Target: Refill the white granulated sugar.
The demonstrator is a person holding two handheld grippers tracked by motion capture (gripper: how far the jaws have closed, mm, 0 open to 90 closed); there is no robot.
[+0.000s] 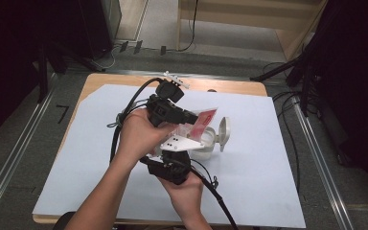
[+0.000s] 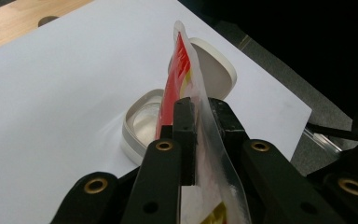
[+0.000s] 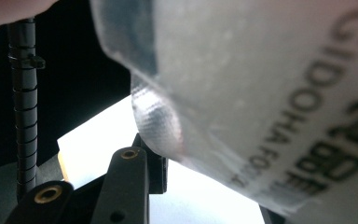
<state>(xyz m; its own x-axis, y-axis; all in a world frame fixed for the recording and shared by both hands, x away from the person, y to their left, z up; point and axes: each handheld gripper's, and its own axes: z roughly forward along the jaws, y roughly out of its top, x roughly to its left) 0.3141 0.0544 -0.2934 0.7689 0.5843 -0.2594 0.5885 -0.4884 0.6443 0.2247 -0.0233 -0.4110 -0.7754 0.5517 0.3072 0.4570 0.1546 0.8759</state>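
A red-and-clear plastic packet [image 1: 207, 119] is pinched upright in my left gripper [image 1: 194, 116], just above a white round tub [image 1: 205, 148] whose hinged lid [image 1: 224, 133] stands open. In the left gripper view the jaws [image 2: 200, 116] are shut on the packet [image 2: 179, 70], with the tub [image 2: 137, 126] and its lid [image 2: 219, 70] behind. My right gripper [image 1: 179, 152] sits just below, pointing up at the packet. Its own view has the packet [image 3: 261, 70] very close, printed in black. Its jaws [image 3: 209, 163] stand apart, with white paper showing between them.
A large white paper sheet [image 1: 268, 158] covers the wooden table [image 1: 230, 86]. Both hands and cables crowd the table's middle. A black cable [image 3: 25, 93] hangs at the left of the right gripper view. Dark stands and floor rails surround the table.
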